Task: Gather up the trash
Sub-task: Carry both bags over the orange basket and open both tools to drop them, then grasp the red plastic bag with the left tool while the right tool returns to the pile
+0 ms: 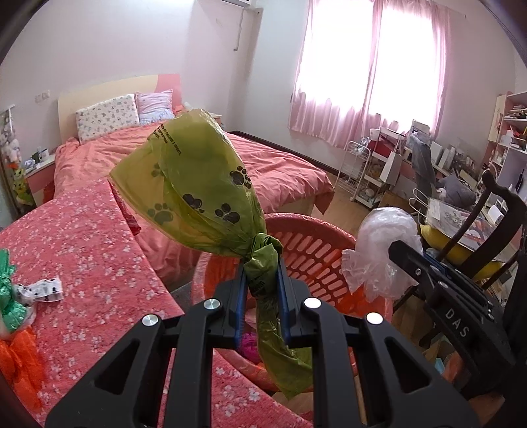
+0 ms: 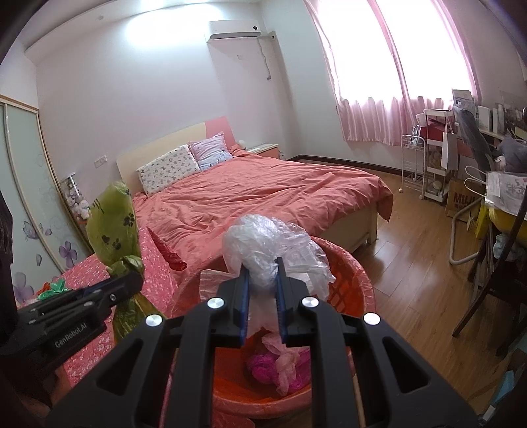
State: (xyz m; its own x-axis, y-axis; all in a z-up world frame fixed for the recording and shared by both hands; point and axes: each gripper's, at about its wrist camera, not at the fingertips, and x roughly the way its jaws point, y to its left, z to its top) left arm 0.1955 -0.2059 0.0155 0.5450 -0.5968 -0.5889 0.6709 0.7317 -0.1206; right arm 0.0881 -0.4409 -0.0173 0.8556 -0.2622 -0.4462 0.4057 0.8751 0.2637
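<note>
Left gripper [image 1: 262, 280]: clamped on the knotted neck of a puffed olive-green plastic bag with black paw prints [image 1: 194, 184], carried over the near rim of the round orange slotted plastic basket [image 1: 313, 250] (evidently for dropping in). Right gripper [image 2: 262, 280]: clamped on a crumpled clear plastic bag [image 2: 263, 243] above the same basket, where pink scraps [image 2: 280, 362] already lie.

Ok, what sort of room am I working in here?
A bedroom, by the look of it: a made bed with a coral cover and two pillows, pink curtains over a bright window, and a wall air conditioner. Cluttered shelves and a desk line the right side.
</note>
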